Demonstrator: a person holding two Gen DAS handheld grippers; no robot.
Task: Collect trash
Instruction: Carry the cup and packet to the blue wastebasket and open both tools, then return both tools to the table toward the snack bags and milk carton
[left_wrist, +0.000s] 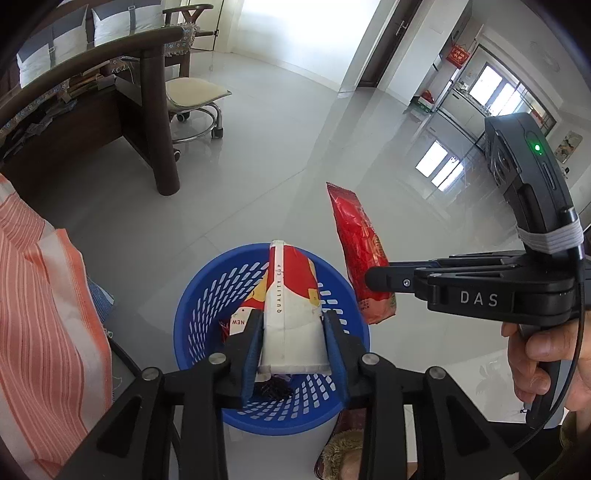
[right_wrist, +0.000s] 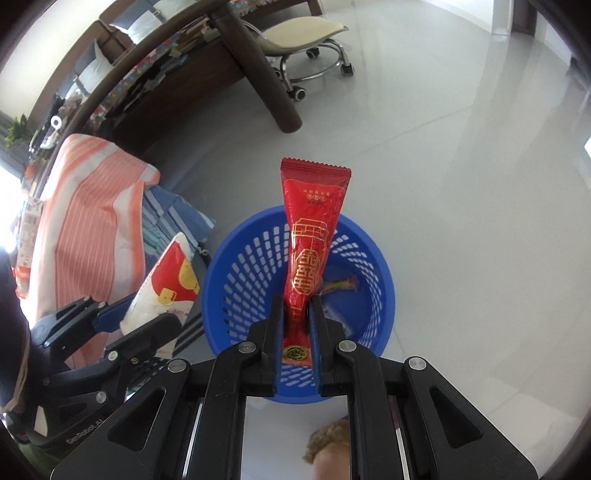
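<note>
A blue perforated basket (left_wrist: 207, 295) stands on the floor; it also shows in the right wrist view (right_wrist: 236, 266). My left gripper (left_wrist: 293, 325) is shut on a flattened red, yellow and white paper cup (left_wrist: 291, 295), held above the basket; the cup also shows in the right wrist view (right_wrist: 166, 284). My right gripper (right_wrist: 297, 310) is shut on a red snack wrapper (right_wrist: 310, 236), held above the basket; in the left wrist view the wrapper (left_wrist: 360, 240) hangs by the basket's right rim. Some small trash (right_wrist: 340, 284) lies in the basket.
An orange-striped cloth (left_wrist: 44, 314) hangs at the left, with blue striped fabric (right_wrist: 166, 214) beside it. A dark wooden table leg (left_wrist: 159, 122) and a wheeled stool (left_wrist: 195, 99) stand beyond on the glossy white floor (left_wrist: 280, 155).
</note>
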